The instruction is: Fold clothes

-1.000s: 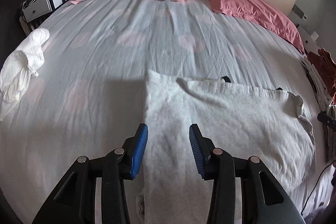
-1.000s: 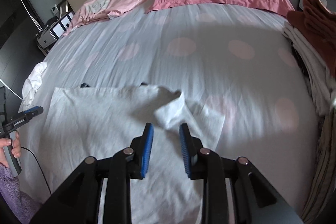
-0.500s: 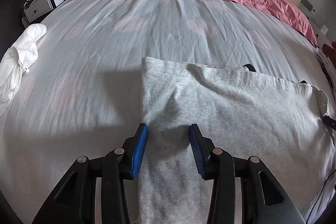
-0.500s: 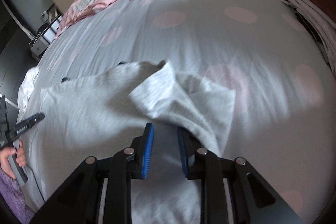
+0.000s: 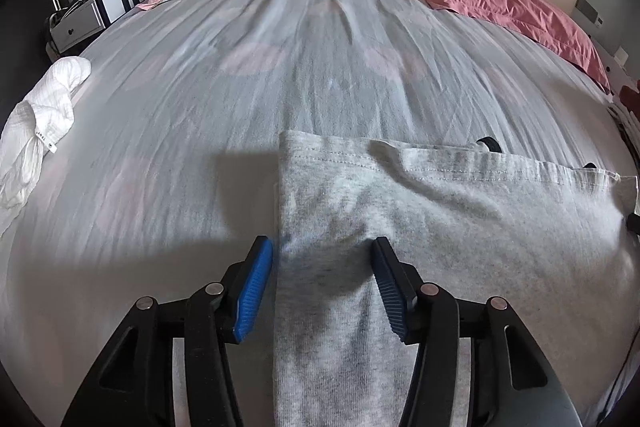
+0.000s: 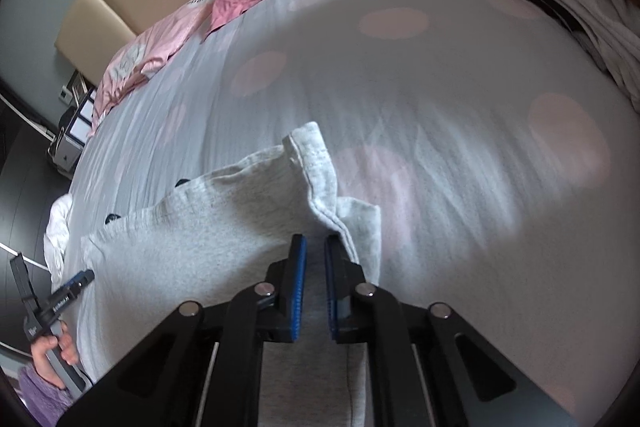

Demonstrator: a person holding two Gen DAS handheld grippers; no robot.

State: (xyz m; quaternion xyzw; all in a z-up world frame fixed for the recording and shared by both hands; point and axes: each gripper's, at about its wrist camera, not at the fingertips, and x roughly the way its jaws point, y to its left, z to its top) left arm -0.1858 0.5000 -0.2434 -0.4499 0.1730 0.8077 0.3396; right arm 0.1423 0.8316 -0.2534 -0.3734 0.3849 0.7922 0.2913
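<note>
Garment (image 6: 224, 235) edge now lifted, seemingly pinched by right tool (image 6: 315, 281); left tool (image 5: 324, 287) agape.

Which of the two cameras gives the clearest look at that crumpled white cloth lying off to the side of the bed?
The left wrist view: the white cloth lies bunched at the bed's left edge, unobstructed, its small tag visible. The right wrist view shows only a sliver of it beyond the grey garment.

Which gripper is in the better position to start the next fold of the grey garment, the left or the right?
Probably the right gripper: its jaws are nearly shut around a raised fold of the grey garment. The left gripper is wide open, straddling the garment's flat left edge.
</note>
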